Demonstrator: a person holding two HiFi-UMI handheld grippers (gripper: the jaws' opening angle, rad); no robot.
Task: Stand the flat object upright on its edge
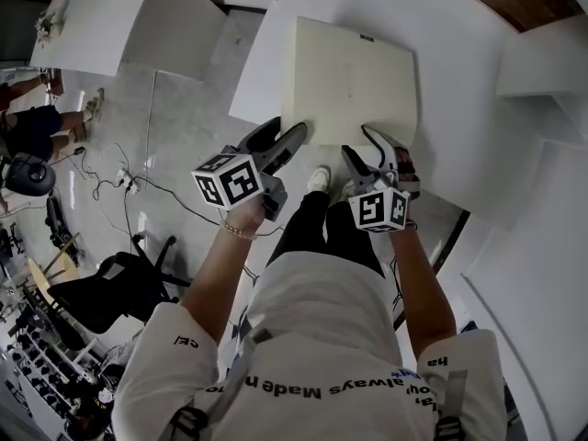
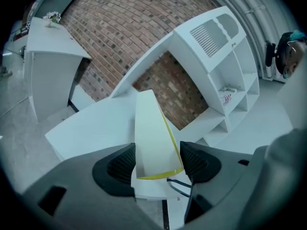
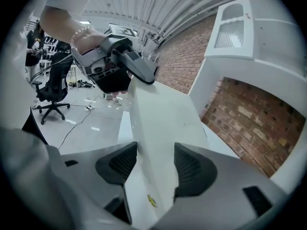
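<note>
The flat object is a large cream board [image 1: 354,81] with a thin yellow edge. Its near edge is raised off the white table [image 1: 459,53], and its far edge points toward the table. My left gripper [image 1: 285,145] is shut on the board's near left corner. In the left gripper view the board [image 2: 151,133] fills the gap between both pads of that gripper [image 2: 156,159]. At the near right corner my right gripper [image 1: 363,150] is also shut on the board. In the right gripper view the board [image 3: 165,109] runs on from that gripper [image 3: 156,159] toward the left gripper [image 3: 129,63].
A white shelf unit [image 2: 225,56] and a brick wall [image 2: 124,28] stand behind the table. To the left are a second white counter [image 1: 119,16], floor cables [image 1: 119,177] and a black office chair [image 1: 110,288]. Another person [image 1: 37,127] is at the far left.
</note>
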